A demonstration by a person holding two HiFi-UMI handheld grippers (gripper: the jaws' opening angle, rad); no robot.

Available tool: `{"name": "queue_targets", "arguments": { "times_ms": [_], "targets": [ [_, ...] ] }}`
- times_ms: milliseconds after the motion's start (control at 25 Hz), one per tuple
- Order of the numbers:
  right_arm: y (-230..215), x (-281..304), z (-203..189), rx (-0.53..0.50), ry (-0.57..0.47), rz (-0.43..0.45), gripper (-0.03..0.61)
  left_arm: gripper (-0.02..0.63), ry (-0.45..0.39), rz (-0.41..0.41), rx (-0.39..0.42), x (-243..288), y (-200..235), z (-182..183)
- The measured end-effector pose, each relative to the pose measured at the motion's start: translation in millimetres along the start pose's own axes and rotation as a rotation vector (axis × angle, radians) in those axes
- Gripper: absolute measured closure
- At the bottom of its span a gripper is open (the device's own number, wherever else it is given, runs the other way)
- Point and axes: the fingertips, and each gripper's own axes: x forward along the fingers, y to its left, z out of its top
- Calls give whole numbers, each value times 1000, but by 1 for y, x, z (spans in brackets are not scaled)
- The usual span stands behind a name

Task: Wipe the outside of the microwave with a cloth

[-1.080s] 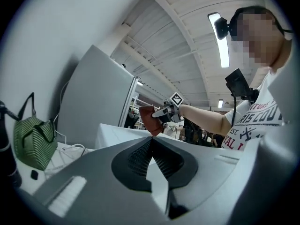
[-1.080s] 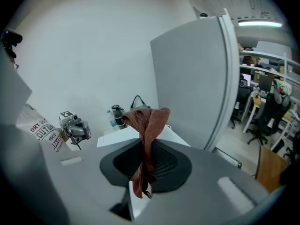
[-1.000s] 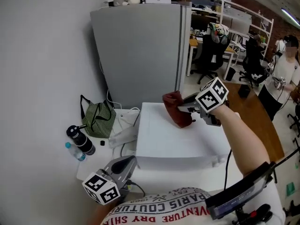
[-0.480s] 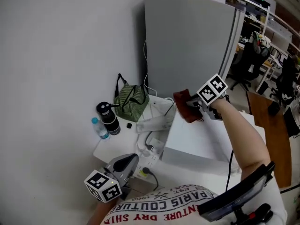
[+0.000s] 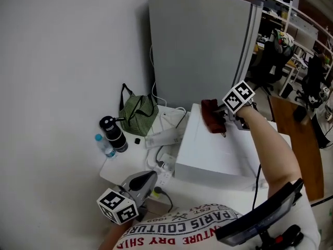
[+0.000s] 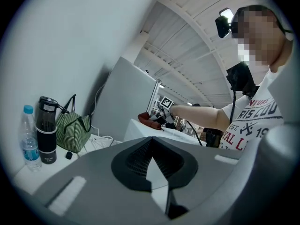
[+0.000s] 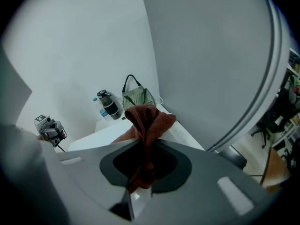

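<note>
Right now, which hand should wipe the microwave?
The right, most likely. The right gripper is shut on the cloth, on top of the microwave near its back edge. The left gripper holds nothing and sits low by the shirt, off the microwave.

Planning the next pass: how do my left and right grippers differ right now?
The left gripper holds nothing; the right gripper clamps the red cloth. The left gripper sits low beside the person's shirt; the right gripper reaches over the microwave. Both are shut.
</note>
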Motion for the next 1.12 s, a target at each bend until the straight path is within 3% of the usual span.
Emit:
{"name": "queue_targets", "arguments": {
  "times_ms": [680, 920, 1120],
  "targets": [
    [-121, -160, -189, 338, -85, -185, 538, 609, 101, -324, 16, 114, -99, -21],
    [-142, -195, -239, 410, -146, -232, 538, 609, 115, -338, 8, 126, -123, -35],
    [-126, -204, -224, 333, -309, -209, 538, 609, 108, -325, 3, 129, -140, -43]
  ]
}}
